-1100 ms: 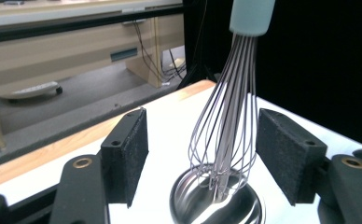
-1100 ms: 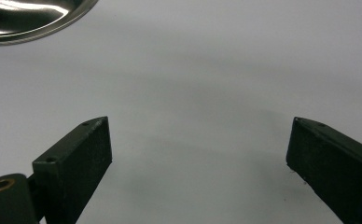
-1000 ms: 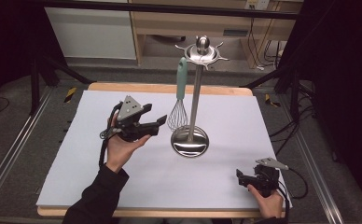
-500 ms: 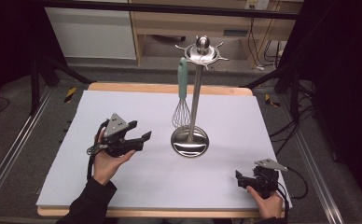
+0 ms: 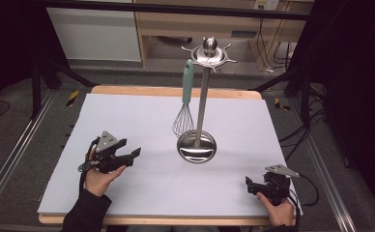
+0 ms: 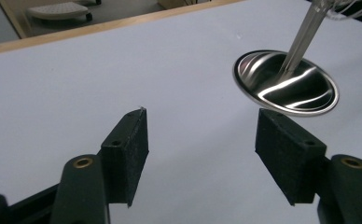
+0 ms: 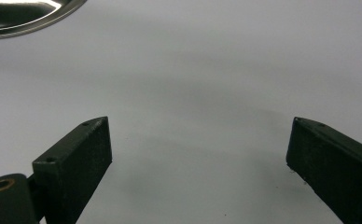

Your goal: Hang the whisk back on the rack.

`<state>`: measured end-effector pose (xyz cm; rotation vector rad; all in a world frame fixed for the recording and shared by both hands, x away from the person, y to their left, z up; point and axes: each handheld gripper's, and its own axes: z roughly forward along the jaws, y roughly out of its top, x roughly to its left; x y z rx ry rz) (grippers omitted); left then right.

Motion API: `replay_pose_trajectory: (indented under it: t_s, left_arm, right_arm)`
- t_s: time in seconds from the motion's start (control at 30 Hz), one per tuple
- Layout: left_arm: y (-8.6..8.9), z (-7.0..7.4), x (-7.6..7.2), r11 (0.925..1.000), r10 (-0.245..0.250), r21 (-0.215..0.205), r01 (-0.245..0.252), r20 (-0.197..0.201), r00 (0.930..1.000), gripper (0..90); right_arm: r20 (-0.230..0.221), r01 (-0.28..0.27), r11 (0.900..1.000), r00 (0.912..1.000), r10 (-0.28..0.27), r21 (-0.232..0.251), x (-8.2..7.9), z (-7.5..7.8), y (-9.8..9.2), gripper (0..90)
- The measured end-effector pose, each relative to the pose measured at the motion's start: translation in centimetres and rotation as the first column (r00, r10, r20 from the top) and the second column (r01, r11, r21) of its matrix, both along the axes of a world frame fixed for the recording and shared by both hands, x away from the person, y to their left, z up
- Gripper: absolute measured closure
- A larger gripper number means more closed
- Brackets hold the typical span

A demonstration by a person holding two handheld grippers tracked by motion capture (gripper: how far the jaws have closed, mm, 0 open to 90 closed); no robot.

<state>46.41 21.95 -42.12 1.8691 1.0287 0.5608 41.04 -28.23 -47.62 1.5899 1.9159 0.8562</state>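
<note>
A steel utensil stand (image 5: 201, 92) rises from a round polished base (image 5: 196, 146) in the middle of the white table. A whisk (image 5: 184, 113) with a pale green handle hangs from the stand's top ring on its left side. My left gripper (image 5: 133, 155) rests low at the table's left, open and empty, jaws pointing toward the base (image 6: 286, 83). My right gripper (image 5: 249, 185) sits at the front right corner, open and empty, with the base's rim (image 7: 25, 16) at the top left of its view.
The white sheet (image 5: 127, 121) covers a wooden table (image 5: 176, 91). A shelf unit and cables stand beyond the far edge. Metal rails run along both sides on the floor.
My left gripper has drawn back from the whisk and stand, moving left and toward the front, and has come down near the table. The right gripper has stayed put.
</note>
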Motion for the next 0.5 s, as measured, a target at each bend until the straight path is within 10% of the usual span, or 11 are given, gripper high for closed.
replay_pose_trajectory:
  t_s: [0.5]
  left_arm:
    - [3.7,-3.0,-0.1,0.9955,0.093,0.024,-0.092,-0.046,0.9947,34.6]
  right_arm:
    - [-0.008,0.031,1.000,0.9995,-0.031,0.000,-0.2,-0.2,-1.0,7.2]
